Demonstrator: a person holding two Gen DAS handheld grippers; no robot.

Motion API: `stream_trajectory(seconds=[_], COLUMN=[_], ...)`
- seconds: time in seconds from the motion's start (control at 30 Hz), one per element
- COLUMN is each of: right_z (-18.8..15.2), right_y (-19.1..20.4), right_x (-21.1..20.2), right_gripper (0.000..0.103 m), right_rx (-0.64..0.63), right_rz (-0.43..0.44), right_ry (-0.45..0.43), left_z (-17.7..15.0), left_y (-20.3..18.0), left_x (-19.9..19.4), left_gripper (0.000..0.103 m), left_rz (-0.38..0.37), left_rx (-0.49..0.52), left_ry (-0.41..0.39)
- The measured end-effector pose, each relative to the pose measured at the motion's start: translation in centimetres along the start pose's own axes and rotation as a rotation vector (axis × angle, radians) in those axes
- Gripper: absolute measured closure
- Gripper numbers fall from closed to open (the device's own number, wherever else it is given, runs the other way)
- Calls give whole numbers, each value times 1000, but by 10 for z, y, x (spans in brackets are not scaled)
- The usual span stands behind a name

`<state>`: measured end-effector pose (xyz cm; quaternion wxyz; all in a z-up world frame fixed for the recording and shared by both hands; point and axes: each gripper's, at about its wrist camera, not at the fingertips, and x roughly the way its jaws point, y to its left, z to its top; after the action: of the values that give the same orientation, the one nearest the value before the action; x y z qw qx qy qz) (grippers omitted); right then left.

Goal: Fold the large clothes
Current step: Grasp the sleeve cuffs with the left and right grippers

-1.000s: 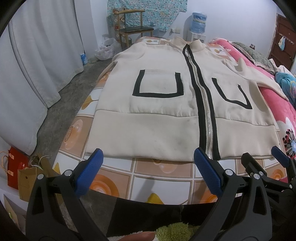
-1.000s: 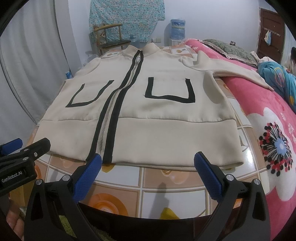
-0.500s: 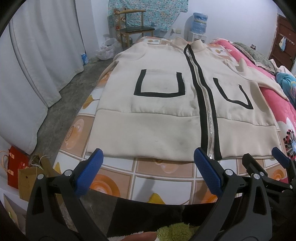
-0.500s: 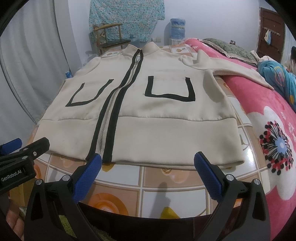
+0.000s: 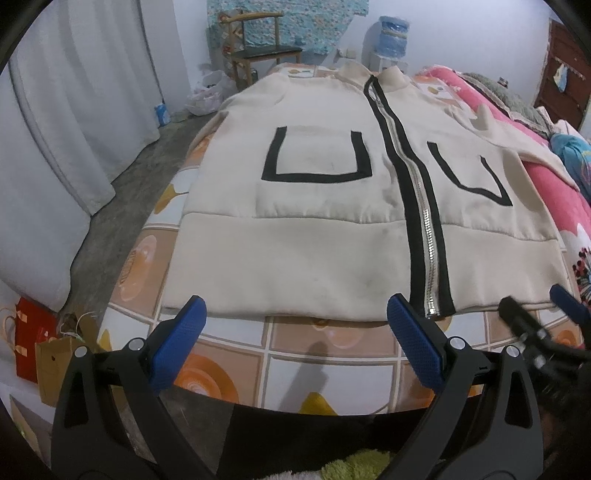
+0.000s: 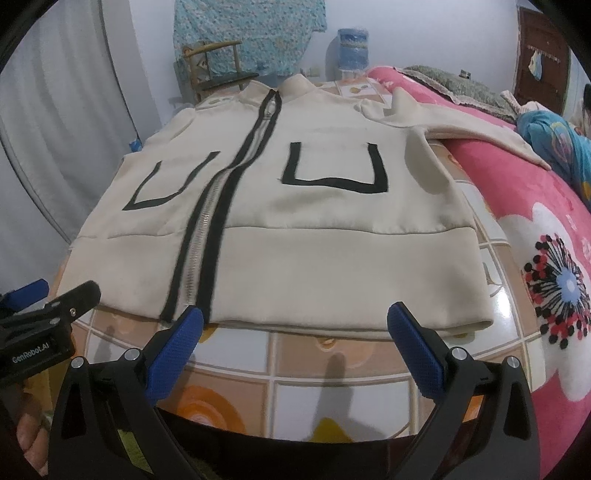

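Observation:
A large cream jacket with a black-edged zip and two black U-shaped pocket outlines lies flat, front up, on a tiled-pattern bed; it also shows in the right wrist view. Its right sleeve stretches onto a pink blanket. My left gripper is open and empty, just short of the hem left of the zip. My right gripper is open and empty, just short of the hem right of the zip. Each gripper shows at the edge of the other's view.
A pink flowered blanket covers the bed's right side. A wooden chair and a water bottle stand at the far wall. Curtains hang left, with paper bags on the floor.
Both grippers have moved forward towards the jacket's hem, which now lies closer to the fingertips. Both stay open.

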<state>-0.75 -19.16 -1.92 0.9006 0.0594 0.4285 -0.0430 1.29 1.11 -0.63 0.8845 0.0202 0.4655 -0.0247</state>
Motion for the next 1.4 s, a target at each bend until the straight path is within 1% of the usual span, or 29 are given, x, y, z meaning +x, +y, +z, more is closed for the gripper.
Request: stream_trajectory(seconds=[0.07,0.17,0.23,0.37,0.43,0.5,0.57,0.63,0.67,0.7,0.73,0.77,0.8,0.83,0.87,0.93,0.97,1.0,1.03,1.07,1.1,1.13,1.2,1.3,1.4], right_z=[3,8,12,17,19,20,20,20,20,19,19,20,19,20,20,23,24,25,26,28,30,32,34,33,30], right_y=[-12,-29,-46,-70,-80,-88,-92,-98,-100,-103,-105,-106,-107,-106,-106,-103,-104,-105,-106,-108,-111,-112,-113,-114,-116], right_x=[2,3,2,6,10,14,17,22,23,25,28,29,31,32,33,38,40,42,44,45,45,43,37,24,14], right_gripper=[6,6,6,6,6,6,11,21,25,30,34,36,41,47,50,61,63,67,75,79,86,91,94,97,98], right_rx=[10,20,30,39,46,50,58,75,81,90,94,93,83,72,60,31,25,24,25,29,36,39,34,22,28], right_rz=[-13,-42,-74,-118,-128,-131,-136,-134,-132,-130,-129,-128,-135,-143,-150,-155,-152,-148,-140,-129,-112,-100,-77,-68,-62], right_ry=[-3,-10,-22,-18,-9,0,10,35,43,54,61,65,66,65,64,65,67,67,67,67,68,70,64,49,35], left_z=[-2,-4,-4,3,6,8,11,13,15,16,17,18,18,18,19,20,20,21,23,23,23,24,23,21,17], left_y=[5,20,29,44,53,68,80,89,91,92,93,95,96,98,98,95,92,89,84,80,75,72,68,68,71], left_x=[5,11,13,25,29,35,43,52,55,59,64,68,72,72,73,72,72,73,74,73,72,69,59,44,30], left_gripper=[8,8,8,8,8,8,8,8,8,12,25,32,34,37,40,54,58,66,72,77,90,94,97,98,98], left_rz=[-40,-144,-161,-122,-85,-46,-13,30,46,60,74,73,59,55,52,43,41,38,46,67,89,112,117,105,70], left_rx=[3,-17,-44,-49,-65,-105,-132,-140,-137,-132,-125,-124,-127,-137,-136,-118,-106,-98,-83,-64,-45,-23,5,22,16], left_ry=[-15,-45,-53,-44,-67,-99,-100,-97,-95,-91,-79,-66,-56,-68,-74,-85,-92,-97,-104,-108,-113,-121,-149,-181,-187])
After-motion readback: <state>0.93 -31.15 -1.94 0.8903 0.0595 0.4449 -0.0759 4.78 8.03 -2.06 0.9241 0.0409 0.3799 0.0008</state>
